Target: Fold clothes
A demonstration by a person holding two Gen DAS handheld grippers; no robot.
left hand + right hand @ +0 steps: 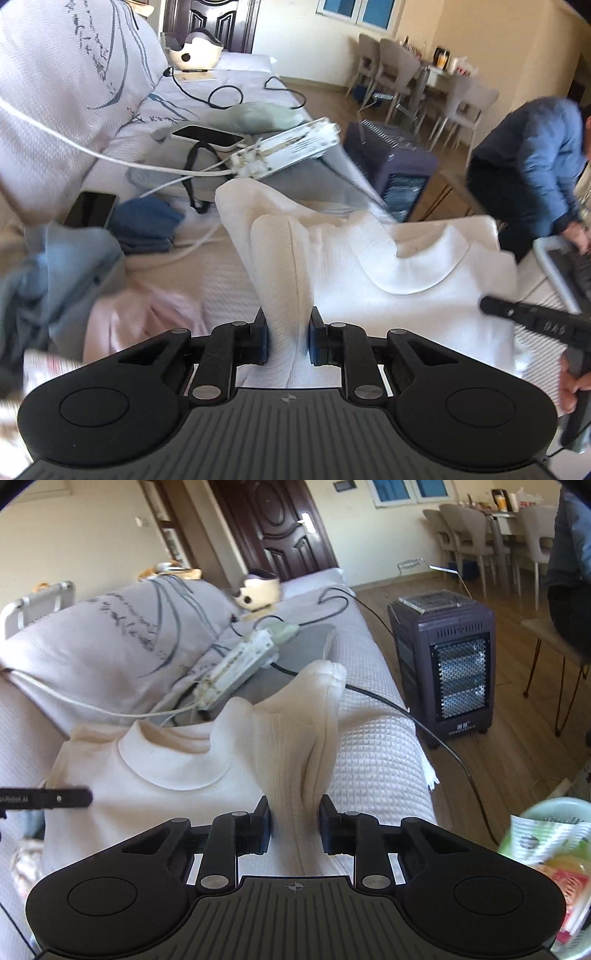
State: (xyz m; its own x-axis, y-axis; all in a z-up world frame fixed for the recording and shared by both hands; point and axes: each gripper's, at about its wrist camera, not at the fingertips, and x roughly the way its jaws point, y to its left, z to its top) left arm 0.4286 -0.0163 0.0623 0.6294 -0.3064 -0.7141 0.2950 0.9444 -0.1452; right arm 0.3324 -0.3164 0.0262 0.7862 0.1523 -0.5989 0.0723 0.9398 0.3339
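Observation:
A white ribbed sweater (406, 269) with a round collar lies on the white quilted sofa cover (373, 746). My left gripper (288, 339) is shut on a bunched fold of the sweater, its sleeve rising ahead of the jaws. My right gripper (294, 825) is shut on the other bunched sleeve of the same sweater (177, 764), which stands up in front of it. In the left wrist view the right gripper's black finger (524, 317) shows at the right over the sweater. The left gripper's finger (55, 797) shows at the left edge of the right wrist view.
Blue and pink clothes (74, 273) are piled left of the sweater. A white power strip (284, 147) with cables, a phone (90, 210) and a cushion (110, 653) lie on the sofa. A dark heater (450, 664) stands on the floor; a person in blue (535, 162) bends at the right.

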